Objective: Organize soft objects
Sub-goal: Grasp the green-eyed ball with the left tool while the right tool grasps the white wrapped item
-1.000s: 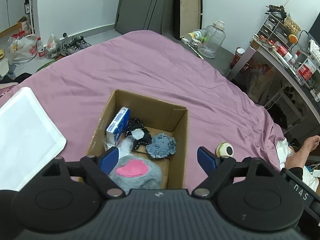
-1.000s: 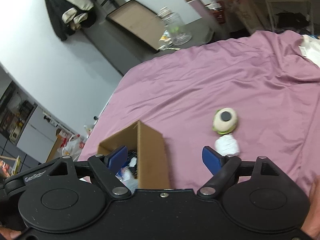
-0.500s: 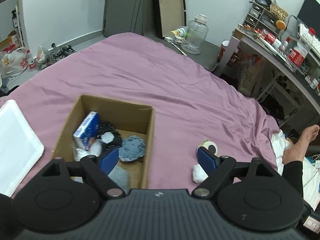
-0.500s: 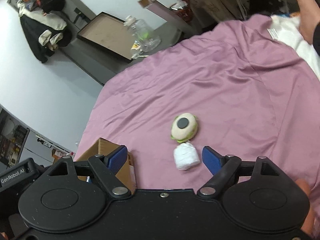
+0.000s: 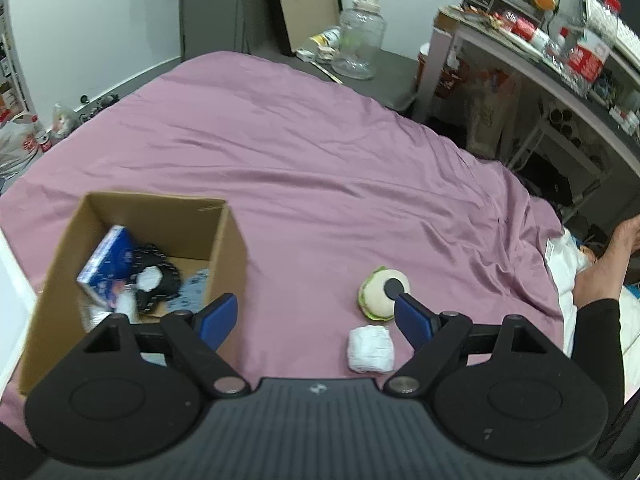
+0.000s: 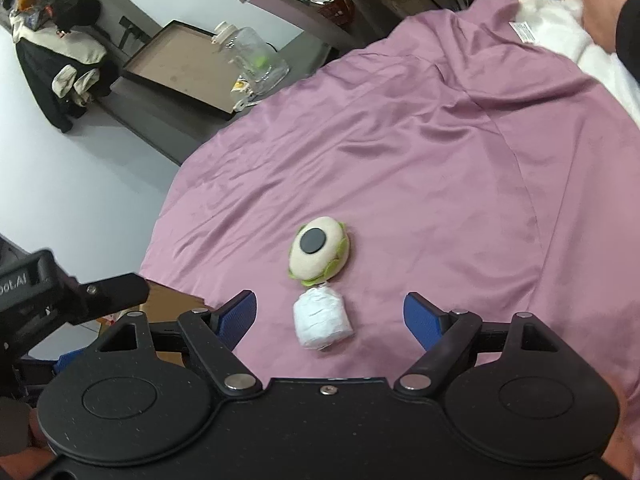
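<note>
We hold both tools released and empty over the purple bed (image 6: 460, 152): the right tool (image 6: 330, 316) straddles the white wad (image 6: 322, 323) touching the round plush toy (image 6: 320, 249), while the left tool (image 5: 316, 318) hovers beside the cardboard box (image 5: 230, 248).

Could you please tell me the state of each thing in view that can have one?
Left gripper: open, holding nothing.
Right gripper: open, holding nothing.
Cardboard box: open-topped, holding several items.
White roll: loose on the bedspread, between the right fingers.
Round plush: loose on the bedspread.
Glass jar: upright, lidded.
</note>
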`<state>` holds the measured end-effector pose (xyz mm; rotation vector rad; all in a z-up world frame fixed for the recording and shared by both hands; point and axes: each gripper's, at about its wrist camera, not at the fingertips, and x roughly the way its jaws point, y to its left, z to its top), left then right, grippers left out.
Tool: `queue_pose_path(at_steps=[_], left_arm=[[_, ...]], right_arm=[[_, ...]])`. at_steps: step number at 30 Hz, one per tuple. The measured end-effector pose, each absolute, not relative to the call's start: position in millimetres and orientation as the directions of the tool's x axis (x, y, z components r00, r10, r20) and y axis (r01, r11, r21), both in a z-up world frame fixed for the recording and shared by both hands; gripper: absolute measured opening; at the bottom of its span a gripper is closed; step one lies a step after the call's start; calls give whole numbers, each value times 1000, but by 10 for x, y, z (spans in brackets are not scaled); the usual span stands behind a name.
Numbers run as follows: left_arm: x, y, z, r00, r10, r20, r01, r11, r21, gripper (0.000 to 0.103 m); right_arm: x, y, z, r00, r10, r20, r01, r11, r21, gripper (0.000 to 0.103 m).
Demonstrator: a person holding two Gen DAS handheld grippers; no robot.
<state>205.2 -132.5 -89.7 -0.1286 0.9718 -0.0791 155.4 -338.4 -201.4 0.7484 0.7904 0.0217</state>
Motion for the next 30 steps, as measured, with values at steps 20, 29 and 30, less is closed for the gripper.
queue_pose_path(at_steps=[20, 29, 30], left_arm=[[2550, -1678, -1353, 489, -154, -859, 88, 988, -127, 84], [2732, -1745, -1577, 453, -152, -878, 86, 988, -126, 84], [2751, -1765, -1607, 449, -150, -881, 88, 988, -124, 84]], right_arm=[[1811, -3234, -2473, 713, 249, -656, 306, 731, 610, 71], [1862, -3106, -2497, 696, 297, -654, 246, 757, 605, 38], [1859, -3149, -2516, 693, 323, -645, 257, 725, 639, 37]])
